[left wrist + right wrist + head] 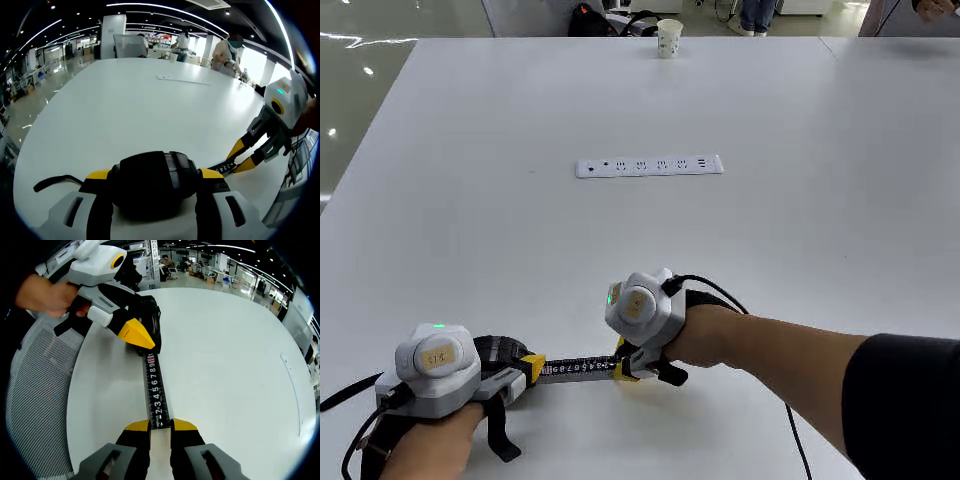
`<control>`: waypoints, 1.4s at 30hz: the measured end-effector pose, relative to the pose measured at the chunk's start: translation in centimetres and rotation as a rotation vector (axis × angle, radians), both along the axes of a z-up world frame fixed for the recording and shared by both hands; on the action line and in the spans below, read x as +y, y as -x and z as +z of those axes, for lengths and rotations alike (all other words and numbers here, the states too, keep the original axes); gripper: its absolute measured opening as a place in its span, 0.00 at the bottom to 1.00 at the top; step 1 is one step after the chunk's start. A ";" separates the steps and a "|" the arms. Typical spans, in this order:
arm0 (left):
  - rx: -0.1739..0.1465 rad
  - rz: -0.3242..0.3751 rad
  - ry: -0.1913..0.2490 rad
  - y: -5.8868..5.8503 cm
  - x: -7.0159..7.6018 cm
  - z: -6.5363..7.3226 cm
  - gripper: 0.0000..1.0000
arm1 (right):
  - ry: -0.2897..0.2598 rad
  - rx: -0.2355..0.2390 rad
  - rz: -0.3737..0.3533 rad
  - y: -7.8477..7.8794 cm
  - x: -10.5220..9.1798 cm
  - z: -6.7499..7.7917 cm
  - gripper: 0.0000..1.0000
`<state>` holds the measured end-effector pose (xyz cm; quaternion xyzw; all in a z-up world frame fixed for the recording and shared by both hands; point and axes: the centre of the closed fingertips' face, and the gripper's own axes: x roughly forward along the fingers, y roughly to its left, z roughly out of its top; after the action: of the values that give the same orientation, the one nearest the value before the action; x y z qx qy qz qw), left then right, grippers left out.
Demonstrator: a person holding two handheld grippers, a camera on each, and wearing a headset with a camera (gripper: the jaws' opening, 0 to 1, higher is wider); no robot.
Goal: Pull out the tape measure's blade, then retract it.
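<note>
The left gripper (155,175) has its jaws clamped on the tape measure case (150,190). One yellow tip presses each flank of the black body, which sits squarely between them and low over the white counter (125,100). That hold looks meant to anchor the case so it cannot slide or twist when the blade is drawn.

The case mouth faces out past one jaw toward the right gripper (160,426). Its jaws are closed together on the free end of the blade (152,385). In the right gripper view the printed scale runs straight ahead from between the tips to the case, in line with the jaws. Such a line would let a pull run along the blade's length rather than bend it sideways. Whether the blade rests on the counter or hangs just above it I cannot tell.

Only a short run of scale shows between the two pairs of jaws, so the pull-out seems to be at an early stage. The next move probably calls for the right gripper to draw away along that line while the left holds firm. The thin end could slip from the tips and snap back.

A power strip (649,166) and a paper cup (668,38) lie well ahead of both pairs of jaws, off the blade's line.
</note>
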<state>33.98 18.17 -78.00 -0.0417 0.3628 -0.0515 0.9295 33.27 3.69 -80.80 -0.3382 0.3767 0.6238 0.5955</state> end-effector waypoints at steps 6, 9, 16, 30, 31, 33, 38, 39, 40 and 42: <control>0.000 0.000 0.000 0.0 0.0 0.0 0.62 | -0.002 0.007 -0.010 0.0 0.1 0.0 0.11; 0.001 0.000 0.000 0.0 0.0 0.0 0.62 | -0.004 0.009 -0.010 0.0 0.2 0.0 0.11; 0.001 -0.001 0.001 0.0 0.0 -0.1 0.62 | -0.005 0.004 0.000 0.0 0.3 0.0 0.11; 0.003 -0.002 0.002 0.0 0.1 -0.1 0.62 | -0.013 0.010 -0.007 0.1 0.8 0.0 0.11; 0.003 -0.002 0.003 0.0 0.1 -0.1 0.62 | -0.014 0.010 -0.006 0.1 0.9 0.0 0.11; 0.004 -0.002 0.004 0.0 0.1 -0.1 0.62 | -0.016 0.011 -0.007 0.1 1.0 0.0 0.11; 0.003 -0.003 0.005 0.0 0.1 -0.1 0.62 | -0.023 0.013 -0.013 0.1 1.3 0.0 0.11; 0.004 -0.003 0.005 0.0 0.1 -0.1 0.62 | -0.024 0.012 -0.012 0.1 1.3 -0.1 0.11; 0.004 -0.003 0.005 0.0 0.1 -0.1 0.62 | -0.026 0.012 -0.013 0.1 1.4 -0.1 0.11; 0.004 -0.003 0.006 0.0 0.1 -0.1 0.62 | -0.028 0.010 -0.014 0.1 1.5 -0.1 0.11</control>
<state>33.97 18.25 -78.10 -0.0443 0.3645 -0.0538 0.9286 33.16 5.24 -80.87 -0.3242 0.3733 0.6266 0.6024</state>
